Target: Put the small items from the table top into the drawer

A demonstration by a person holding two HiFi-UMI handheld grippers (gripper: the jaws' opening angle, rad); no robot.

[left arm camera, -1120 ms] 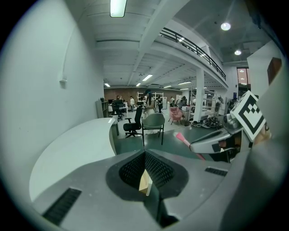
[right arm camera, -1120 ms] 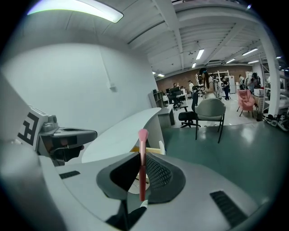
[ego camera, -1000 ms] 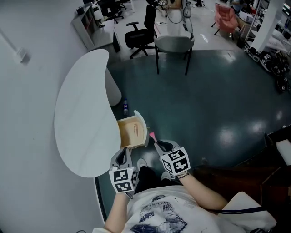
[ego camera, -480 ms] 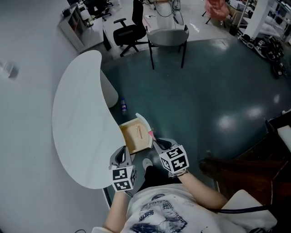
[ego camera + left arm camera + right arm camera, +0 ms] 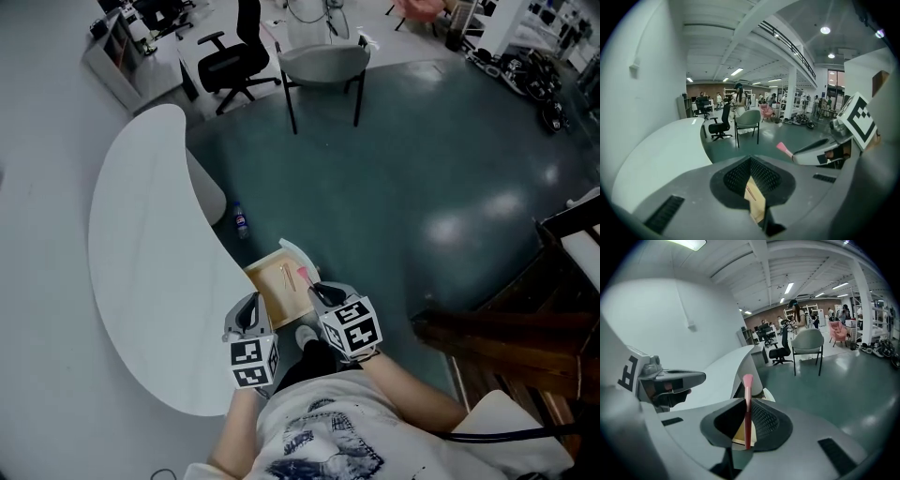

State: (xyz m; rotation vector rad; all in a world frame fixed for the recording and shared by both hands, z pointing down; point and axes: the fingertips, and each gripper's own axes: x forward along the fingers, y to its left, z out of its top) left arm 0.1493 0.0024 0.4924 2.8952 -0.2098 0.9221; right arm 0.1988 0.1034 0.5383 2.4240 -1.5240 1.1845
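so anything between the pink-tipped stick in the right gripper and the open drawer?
Nothing visible. The right gripper holds the thin pink-tipped red stick at the open wooden drawer; the left gripper sits off to its side.

Matt wht tabletop (image 5: 141, 262), pale wood drawer (image 5: 267, 287), glossy grn floor (image 5: 403, 169)

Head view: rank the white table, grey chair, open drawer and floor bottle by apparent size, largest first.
1. white table
2. grey chair and open drawer: these look much alike, so unranked; the chair stands farther off
3. bottle
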